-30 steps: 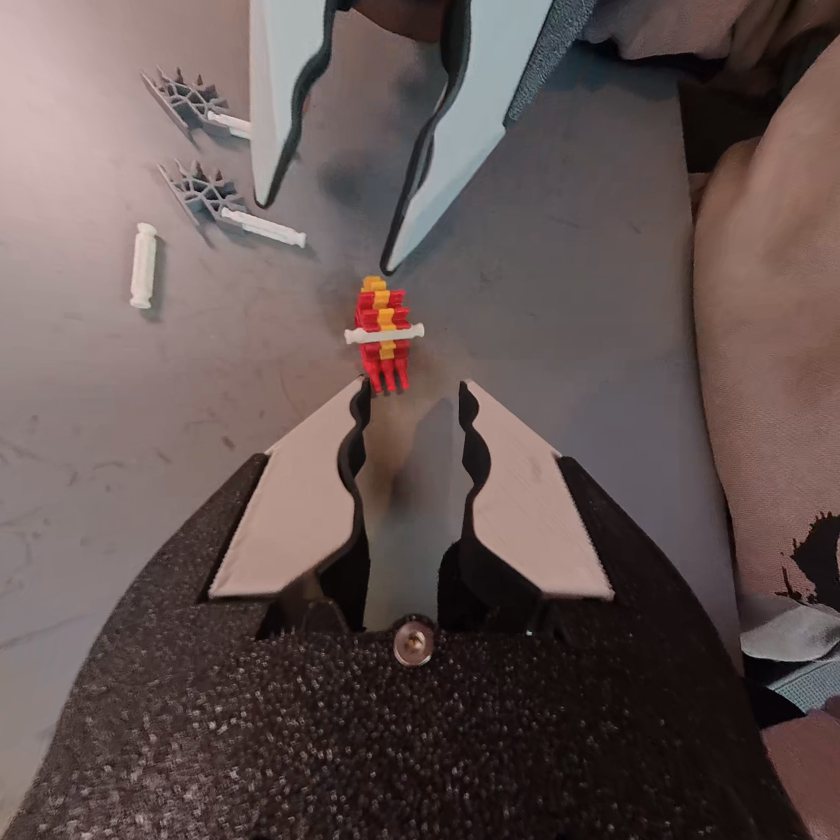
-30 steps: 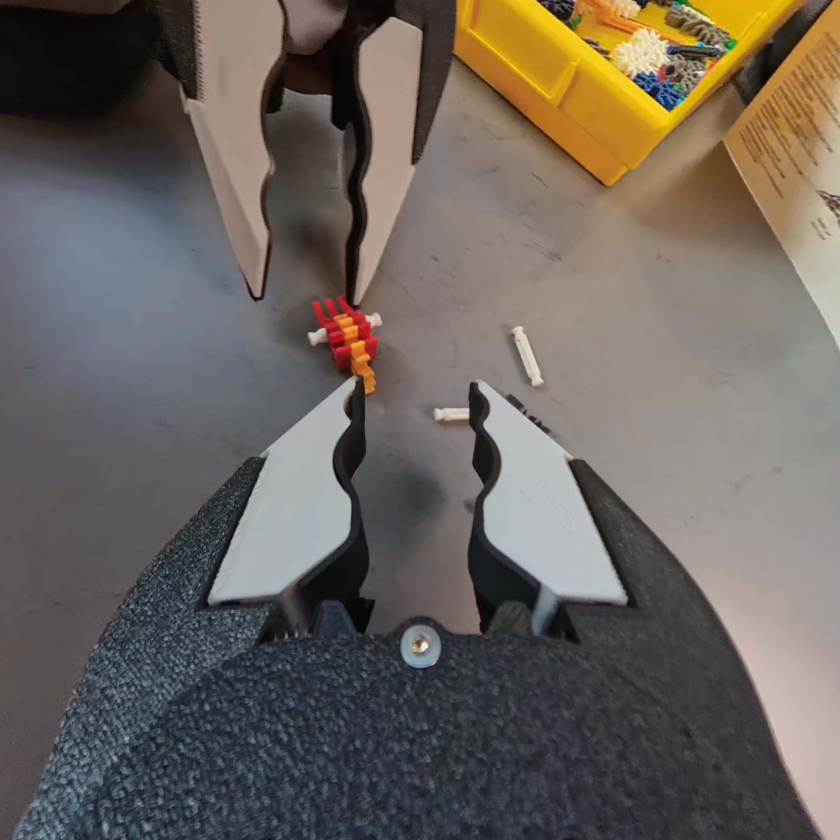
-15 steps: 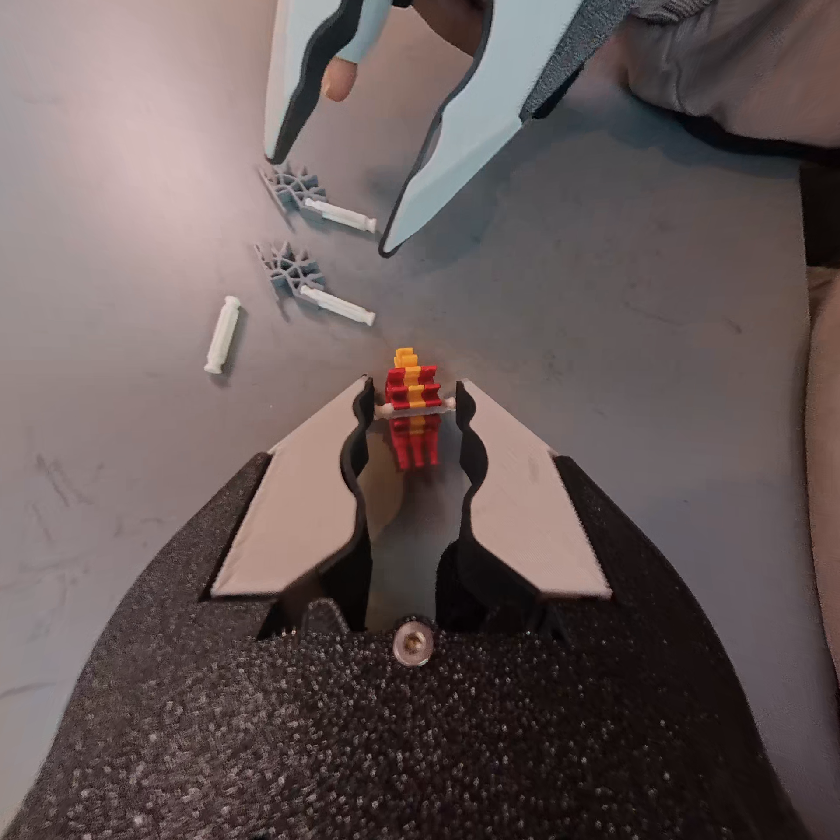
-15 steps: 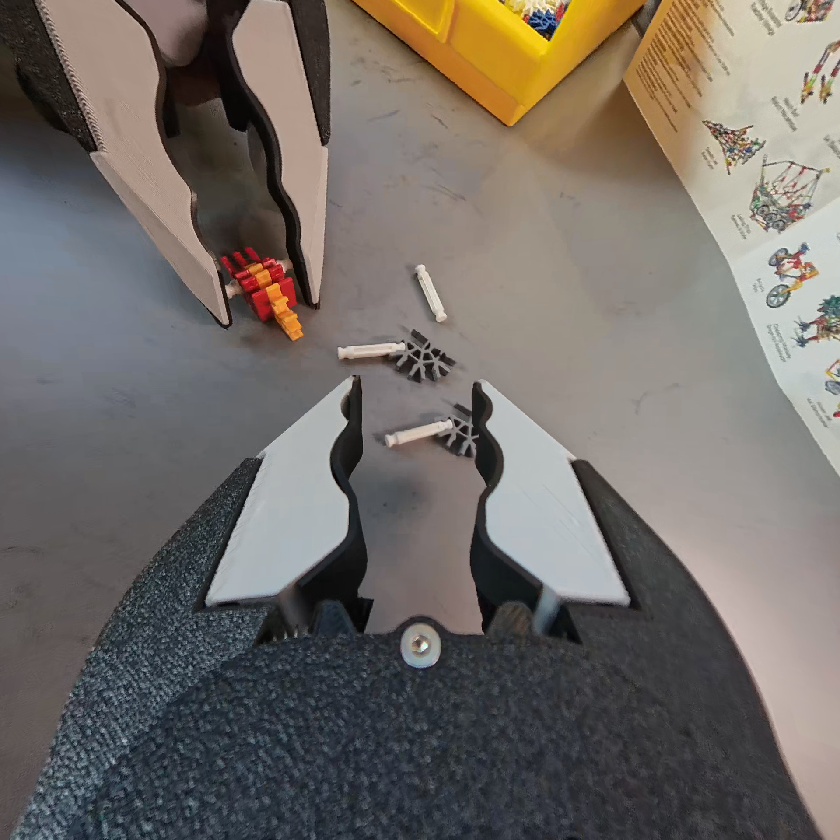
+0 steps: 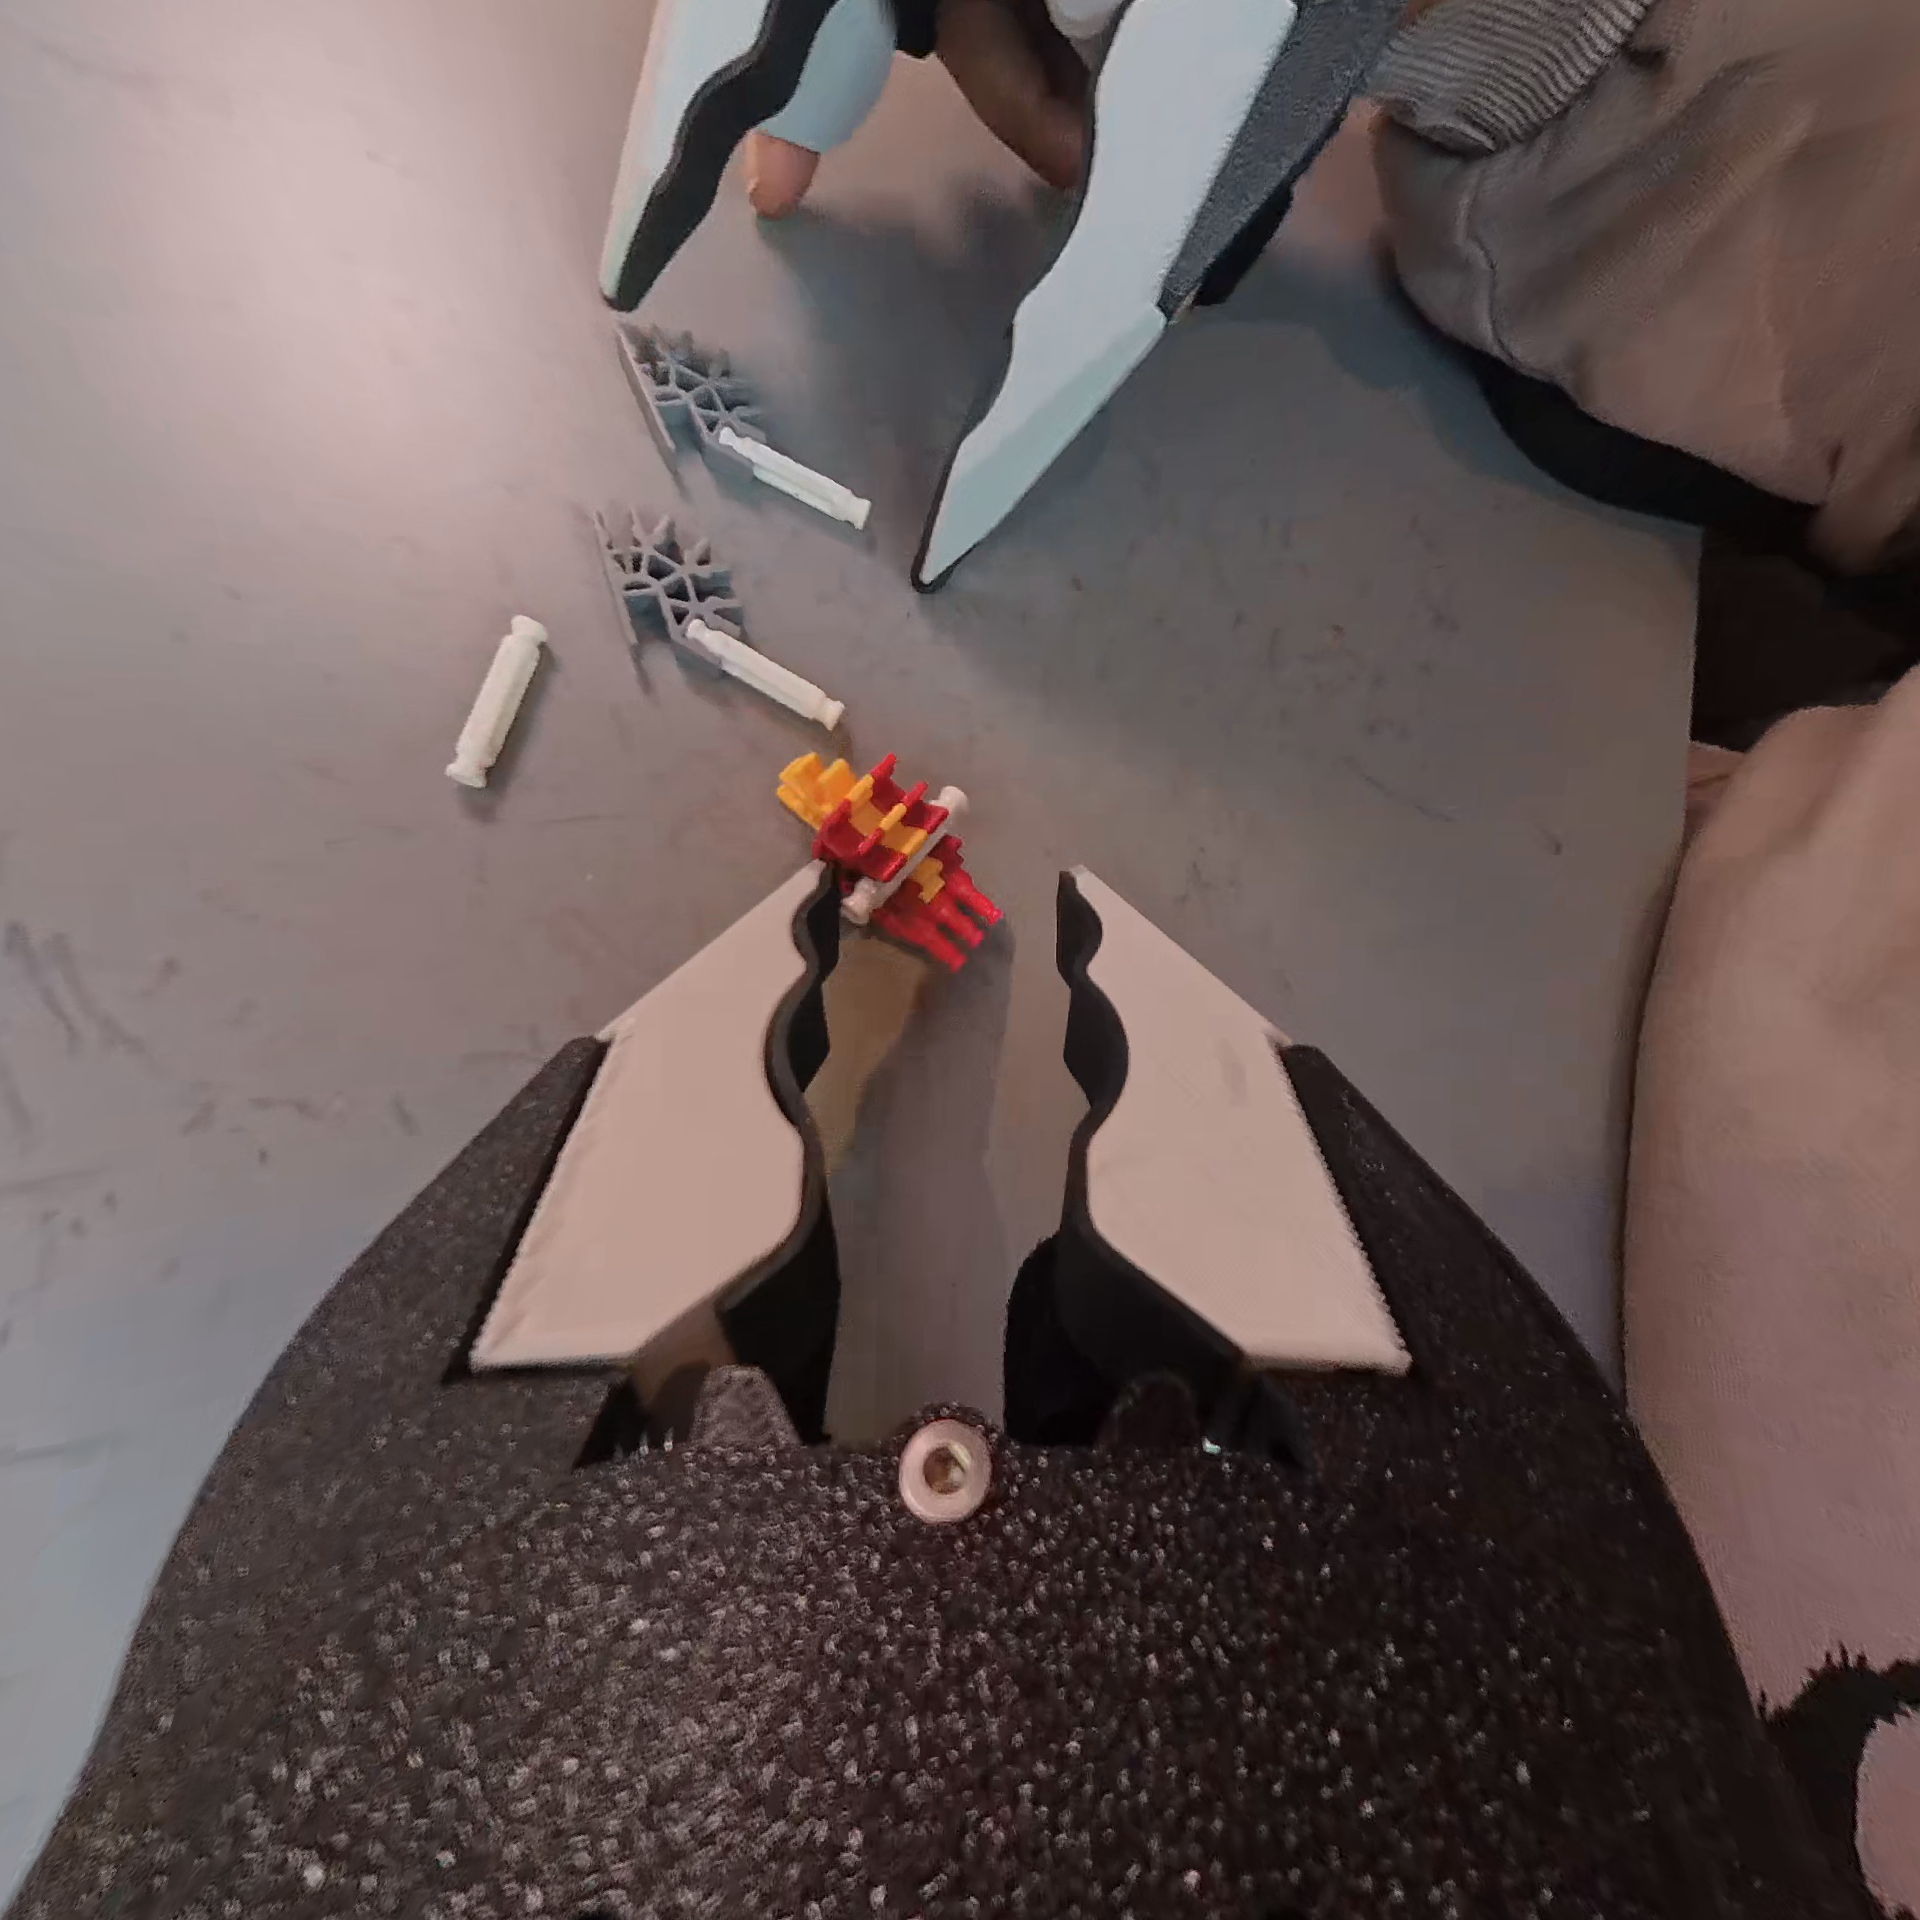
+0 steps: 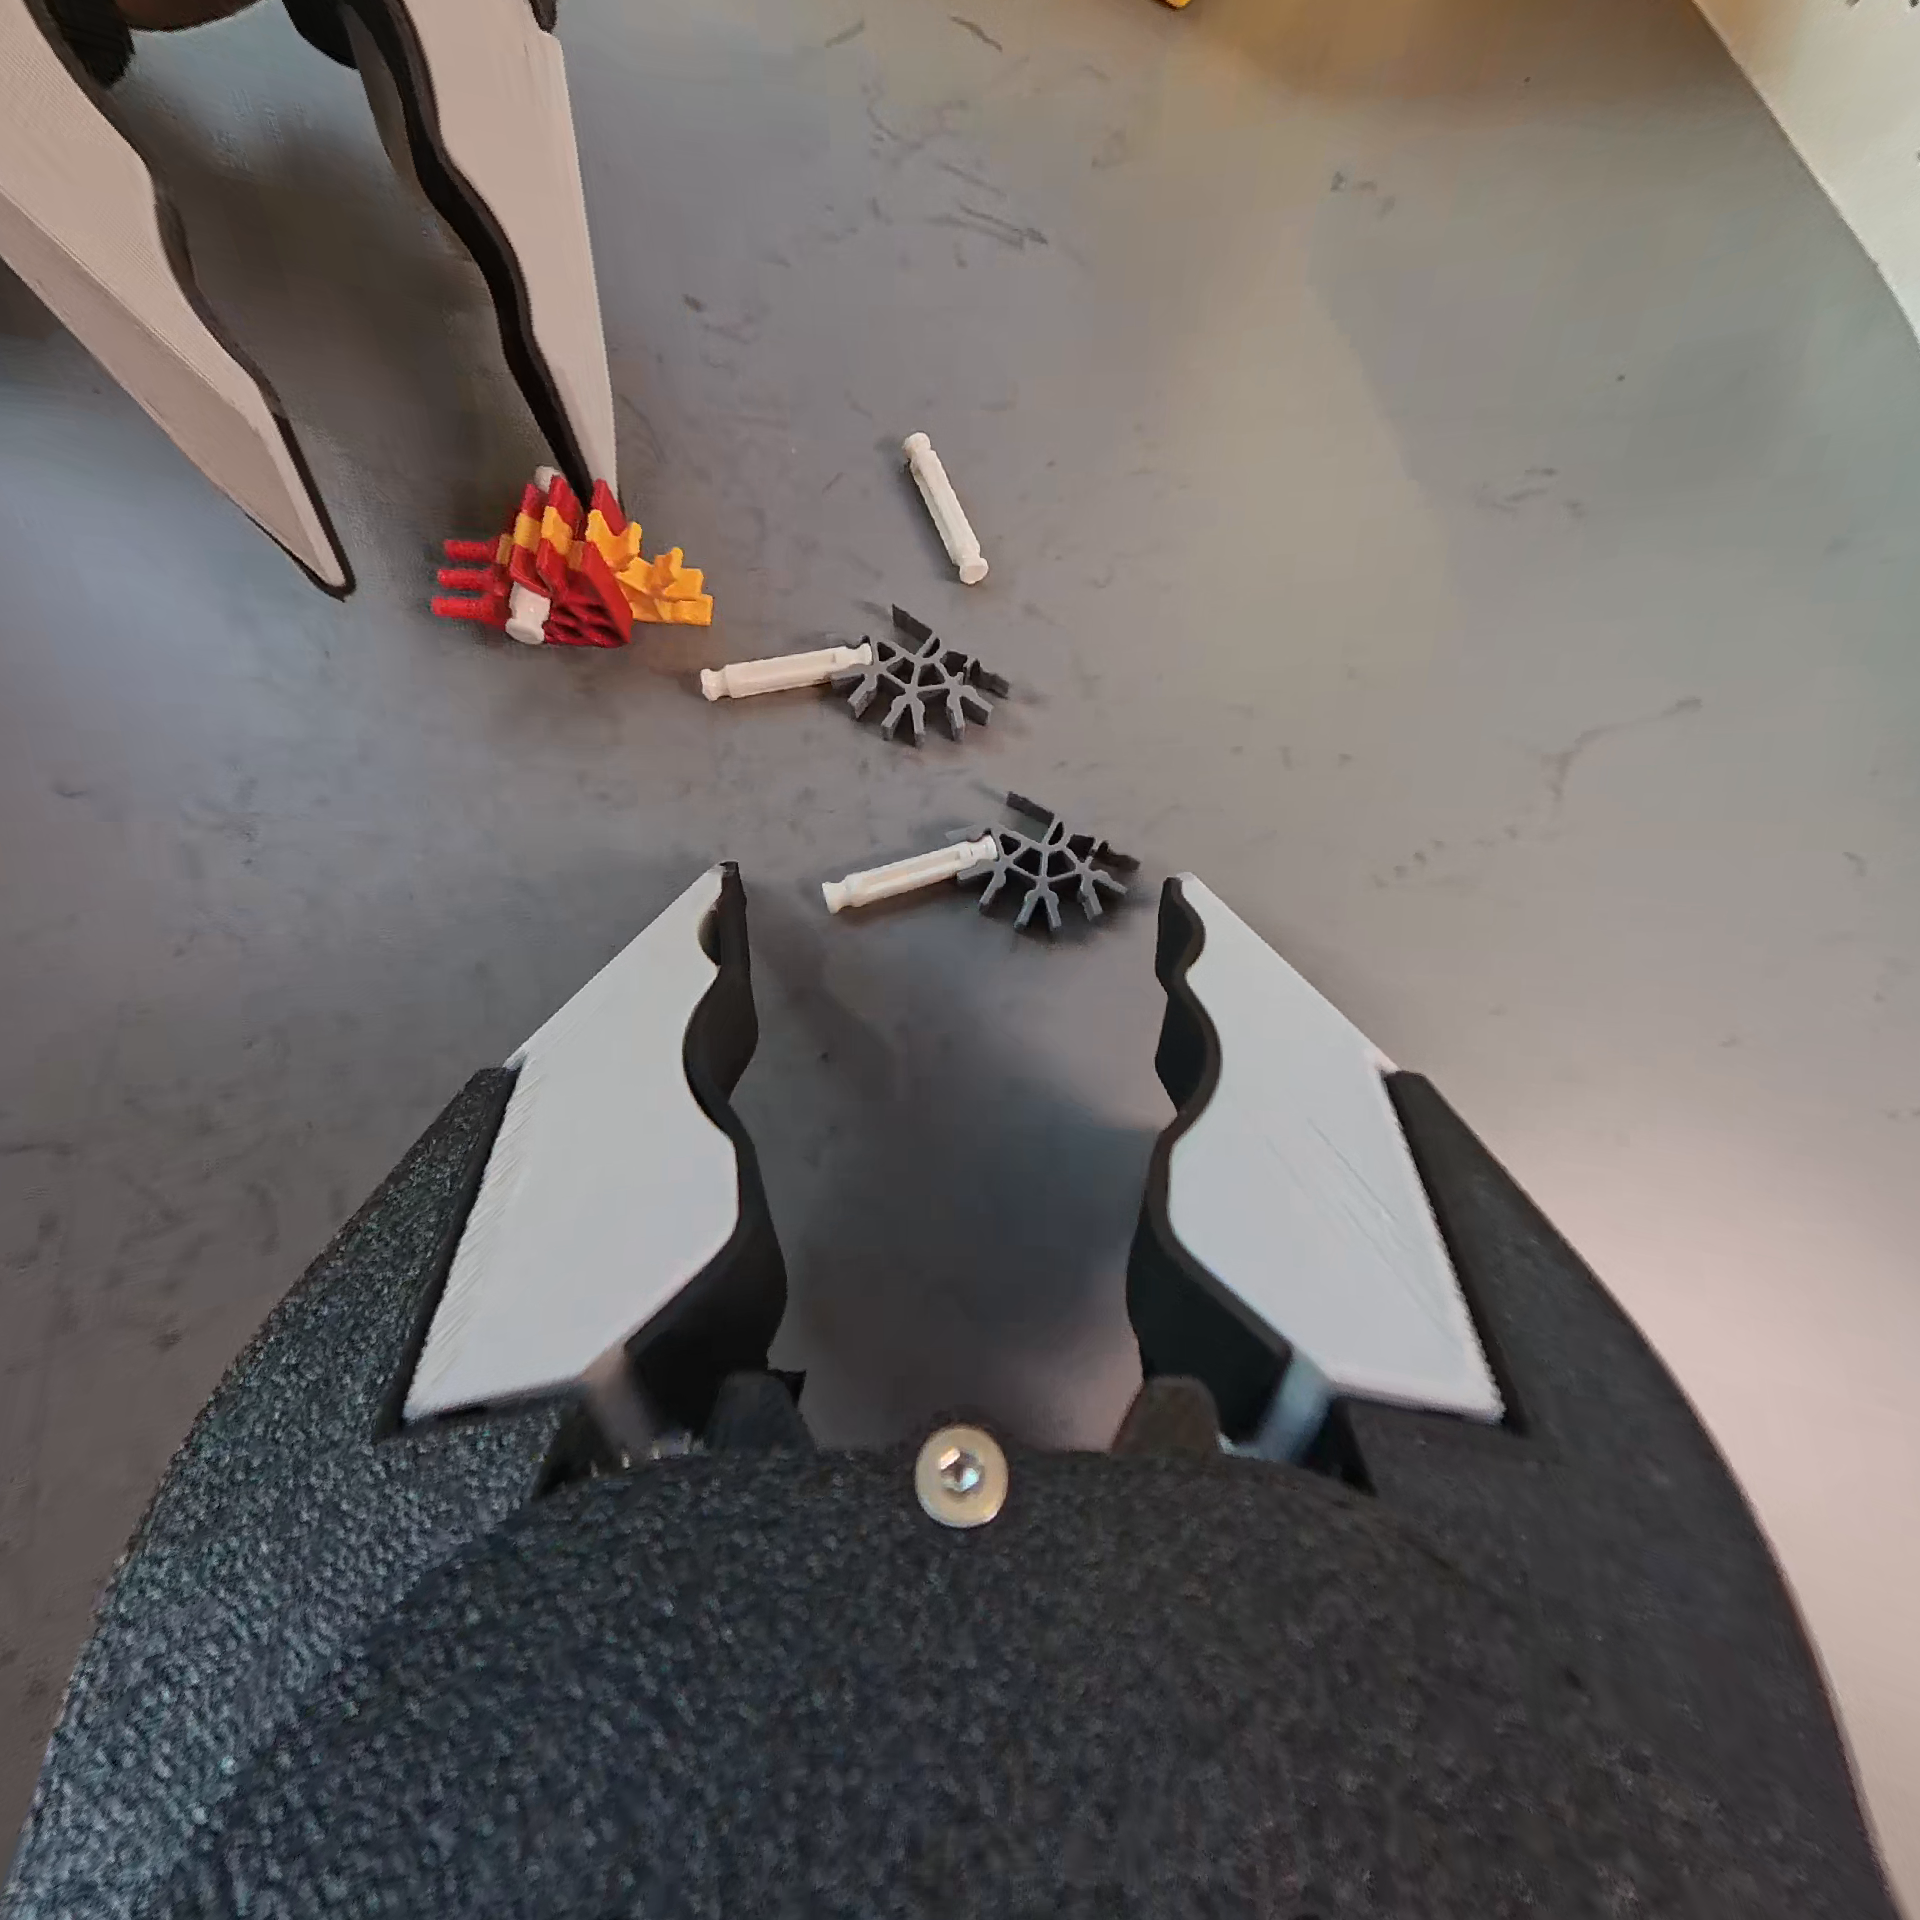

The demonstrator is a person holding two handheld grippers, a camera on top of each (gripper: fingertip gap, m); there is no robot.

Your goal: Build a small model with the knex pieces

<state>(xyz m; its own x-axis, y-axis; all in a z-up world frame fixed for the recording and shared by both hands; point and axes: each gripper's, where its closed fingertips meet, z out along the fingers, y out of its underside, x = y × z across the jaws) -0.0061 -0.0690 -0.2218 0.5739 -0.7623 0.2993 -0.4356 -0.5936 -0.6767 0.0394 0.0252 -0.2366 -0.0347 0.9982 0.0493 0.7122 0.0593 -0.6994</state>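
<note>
**Two grippers spread over small plastic parts**

We see both tools with their jaws apart and nothing clasped in either. The left gripper (image 5: 945, 883) stands low over the grey table (image 5: 260, 935), and the red and yellow cluster (image 5: 883, 831) lies on the tabletop at its tips. The cluster is a stack of small toothed pieces threaded on a short white rod, lying askew. It is not between the jaws: only the left-hand fingertip touches it, at the end of its white rod, while the other finger stands clear. The right wrist view agrees, showing one fingertip resting on top of the cluster (image 6: 566, 571).

The right gripper (image 6: 951, 878) hovers spread wide. Nearest to it is a grey snowflake-shaped connector (image 6: 1049, 862) with a white rod plugged into it, lying just beyond the fingertips and touching neither. A second grey connector with its rod (image 6: 920, 681) lies a little farther on, towards the cluster. A loose white rod (image 6: 943, 509) rests apart from both.

Pale cloth (image 5: 1766, 1039) lies along the table's edge in the left wrist view, and a sheet of paper (image 6: 1870, 156) shows at a far corner in the right wrist view.
</note>
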